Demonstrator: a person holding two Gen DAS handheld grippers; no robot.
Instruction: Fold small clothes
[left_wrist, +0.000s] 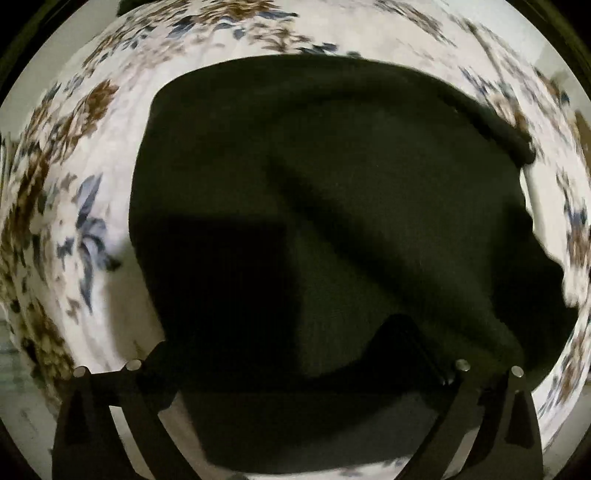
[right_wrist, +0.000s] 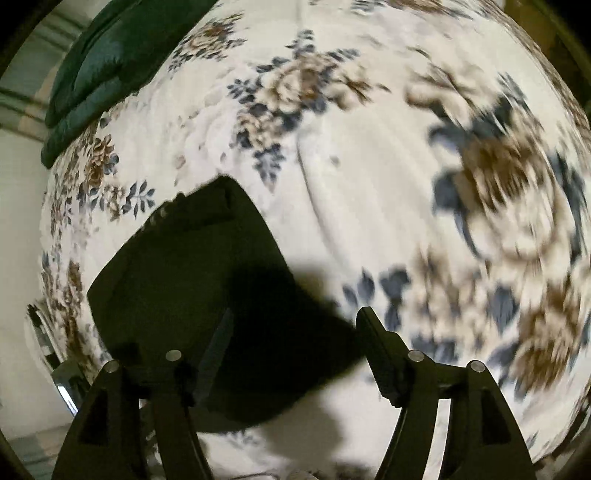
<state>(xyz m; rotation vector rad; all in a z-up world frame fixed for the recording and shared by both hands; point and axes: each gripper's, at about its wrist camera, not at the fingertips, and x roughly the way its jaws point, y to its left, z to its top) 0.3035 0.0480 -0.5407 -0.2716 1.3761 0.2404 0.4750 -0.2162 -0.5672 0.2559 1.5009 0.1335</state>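
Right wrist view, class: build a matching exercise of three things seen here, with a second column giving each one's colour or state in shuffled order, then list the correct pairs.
Things:
1. dark garment
2. floral bedspread
3. green quilted cushion

Descriptions:
A. white with brown and blue flowers
B. shiny green, at the upper left edge of the bed
C. near-black, folded, lying flat between and beyond the fingers of the open right gripper

Pairs: 1-C, 2-A, 3-B

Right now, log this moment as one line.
left gripper: open, empty | right gripper: open, empty | dark green knit garment: lying folded on floral bedsheet
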